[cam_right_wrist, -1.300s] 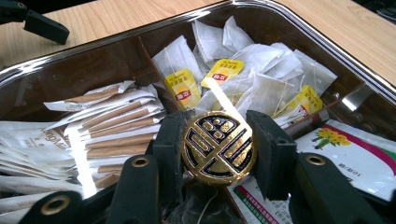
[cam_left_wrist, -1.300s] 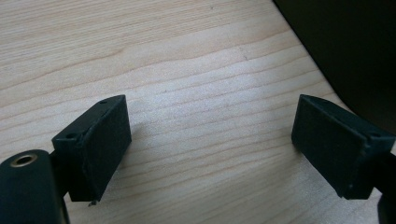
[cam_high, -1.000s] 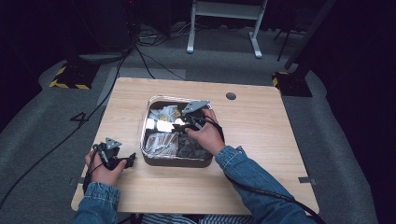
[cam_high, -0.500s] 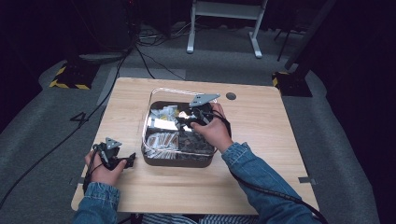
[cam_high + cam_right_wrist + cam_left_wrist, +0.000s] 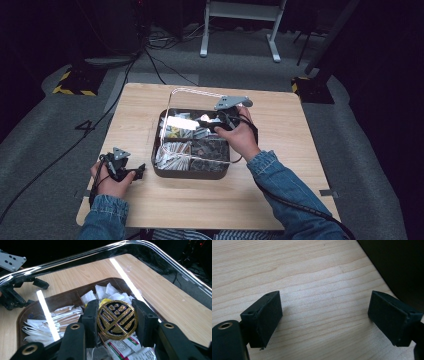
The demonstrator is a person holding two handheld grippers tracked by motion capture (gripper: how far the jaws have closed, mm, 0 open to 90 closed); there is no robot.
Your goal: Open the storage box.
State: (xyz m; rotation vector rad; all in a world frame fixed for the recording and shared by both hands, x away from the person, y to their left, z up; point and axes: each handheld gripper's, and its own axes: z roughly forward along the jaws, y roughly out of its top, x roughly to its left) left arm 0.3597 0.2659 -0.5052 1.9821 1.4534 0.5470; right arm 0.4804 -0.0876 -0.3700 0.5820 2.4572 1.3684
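overhead light is washing the table bright while the room behind is sitting nearly black, glare streaks are running across the clear lid, close tongs are looking soft

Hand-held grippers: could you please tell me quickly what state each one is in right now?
Left hand-held gripper: open, holding nothing, over the table.
Right hand-held gripper: closed on a round gold-and-black knob.

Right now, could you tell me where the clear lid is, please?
The clear lid is lifted above the tray at the table's middle in the high view, held by its gold knob in the right gripper.
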